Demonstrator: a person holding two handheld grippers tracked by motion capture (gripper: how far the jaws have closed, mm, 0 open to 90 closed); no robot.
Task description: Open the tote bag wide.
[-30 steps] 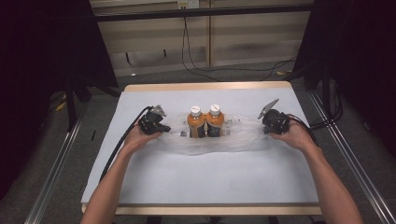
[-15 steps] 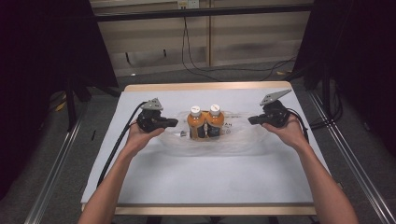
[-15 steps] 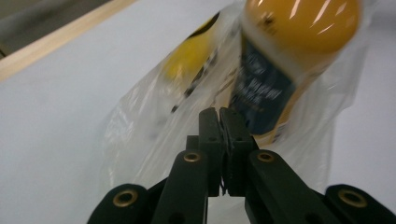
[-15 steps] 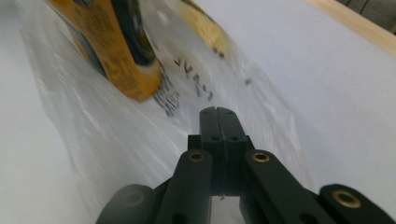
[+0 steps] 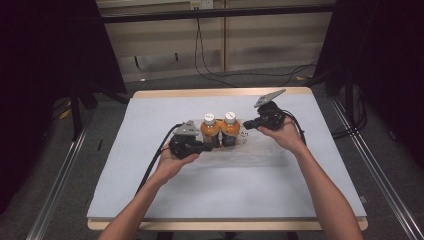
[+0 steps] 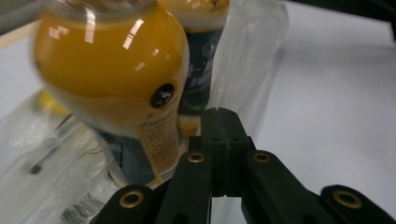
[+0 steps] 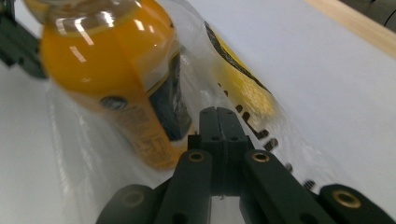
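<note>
Both tools moved inward, pinching crinkly clear bag [image 5: 260,150], round orange bottles [image 5: 220,131]

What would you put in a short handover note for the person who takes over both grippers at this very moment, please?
Left gripper: jaws shut, apparently pinching the clear plastic bag beside the left bottle.
Right gripper: jaws shut on the bag's other side, next to the right bottle.
Both orange juice bottles stand upright side by side on the bag at mid-table, caps on.
Done: bag edges gripped on both sides.
Left, probably: draw the bag up around the bottles; whether they are fully inside cannot be told.
</note>
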